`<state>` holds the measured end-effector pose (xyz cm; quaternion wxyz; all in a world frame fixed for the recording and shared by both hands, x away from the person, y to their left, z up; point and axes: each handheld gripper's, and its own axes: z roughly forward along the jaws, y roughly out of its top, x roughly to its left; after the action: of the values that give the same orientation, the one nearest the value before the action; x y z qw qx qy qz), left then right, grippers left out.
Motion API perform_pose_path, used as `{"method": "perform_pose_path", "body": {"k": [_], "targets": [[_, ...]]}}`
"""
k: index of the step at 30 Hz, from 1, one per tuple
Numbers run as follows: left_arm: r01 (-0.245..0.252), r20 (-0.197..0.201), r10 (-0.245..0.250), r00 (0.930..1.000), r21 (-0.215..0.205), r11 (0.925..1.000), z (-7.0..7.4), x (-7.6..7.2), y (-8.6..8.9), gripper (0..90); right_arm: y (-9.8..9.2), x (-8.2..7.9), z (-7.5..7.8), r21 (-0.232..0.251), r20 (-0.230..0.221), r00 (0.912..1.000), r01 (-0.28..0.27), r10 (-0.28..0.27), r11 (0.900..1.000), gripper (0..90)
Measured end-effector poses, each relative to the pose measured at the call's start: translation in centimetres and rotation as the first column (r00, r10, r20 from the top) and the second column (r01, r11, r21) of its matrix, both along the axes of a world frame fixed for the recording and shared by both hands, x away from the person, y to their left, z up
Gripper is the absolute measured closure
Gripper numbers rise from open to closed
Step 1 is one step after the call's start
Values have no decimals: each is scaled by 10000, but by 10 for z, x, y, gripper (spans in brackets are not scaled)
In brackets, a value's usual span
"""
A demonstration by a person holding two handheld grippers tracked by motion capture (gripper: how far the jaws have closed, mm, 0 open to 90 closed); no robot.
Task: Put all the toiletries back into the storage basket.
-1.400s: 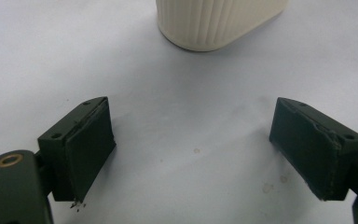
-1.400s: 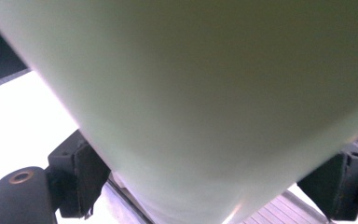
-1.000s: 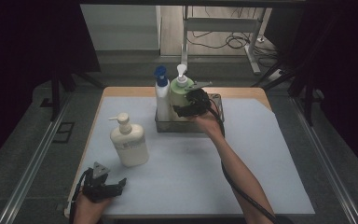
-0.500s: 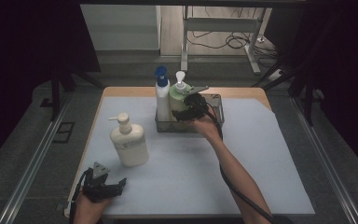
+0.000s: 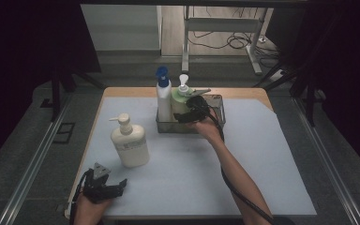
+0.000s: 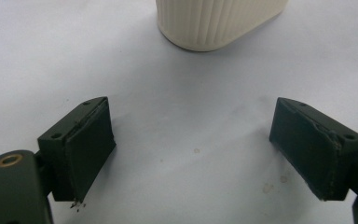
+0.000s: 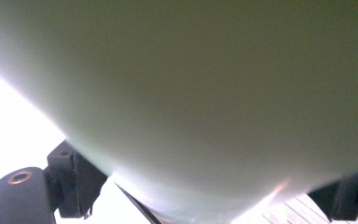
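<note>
Since the earlier frames the right claw (image 5: 187, 114) has sunk with the green bottle (image 5: 180, 104), whose base now sits lower in the wire basket (image 5: 219, 108); the left claw (image 5: 104, 188) has kept its place.

Largest to smallest. The surface (image 5: 272, 159), covered by a pale sheet, carries everything. The basket stands at its far middle, its right half bare. In its left end a white bottle with a blue cap (image 5: 163, 99) stands upright, just beside the green bottle on that bottle's left and crowding that side of the grip. A cream pump bottle (image 5: 129, 143) stands alone on the sheet, well apart from the basket, nearer the left claw; in the left gripper view its ribbed base (image 6: 216, 21) lies ahead of the claw and apart from it.

Right claw: it reaches in from the basket's near right side and is closed on the green bottle's body, one pad on each flank. In the right gripper view the bottle (image 7: 205, 93) bulges between the two black pads and touches both, so the claw stands wide around a wide thing. The bottle is upright, its white pump above the claw.

Left claw: wide open and holding nothing, near the front left corner, with bare sheet between its pads (image 6: 86, 149).
</note>
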<state>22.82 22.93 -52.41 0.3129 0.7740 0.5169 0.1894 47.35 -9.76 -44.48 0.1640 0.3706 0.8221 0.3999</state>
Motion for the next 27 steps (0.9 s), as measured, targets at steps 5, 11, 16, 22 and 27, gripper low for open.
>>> {"method": "perform_pose_path", "body": {"k": [5,11,16,22,27], "targets": [[0,-2,0,10000,0,10000,0,0,0,131,-1,1,-2,208,-26,10000,59,-59,9998,116],[-6,7,6,10000,7,10000,0,0,0,131,-2,2,-1,275,-171,9999,7,-2,9996,114],[-1,0,1,10000,5,10000,0,0,0,131,-5,2,-3,350,-49,9999,-143,145,9993,114],[-10,14,10,10000,2,10000,0,0,0,131,-6,2,-2,236,23,9996,-291,290,9993,114],[-11,15,11,10000,0,10000,0,0,0,131,-8,0,0,104,59,9993,-371,370,9993,91]]}}
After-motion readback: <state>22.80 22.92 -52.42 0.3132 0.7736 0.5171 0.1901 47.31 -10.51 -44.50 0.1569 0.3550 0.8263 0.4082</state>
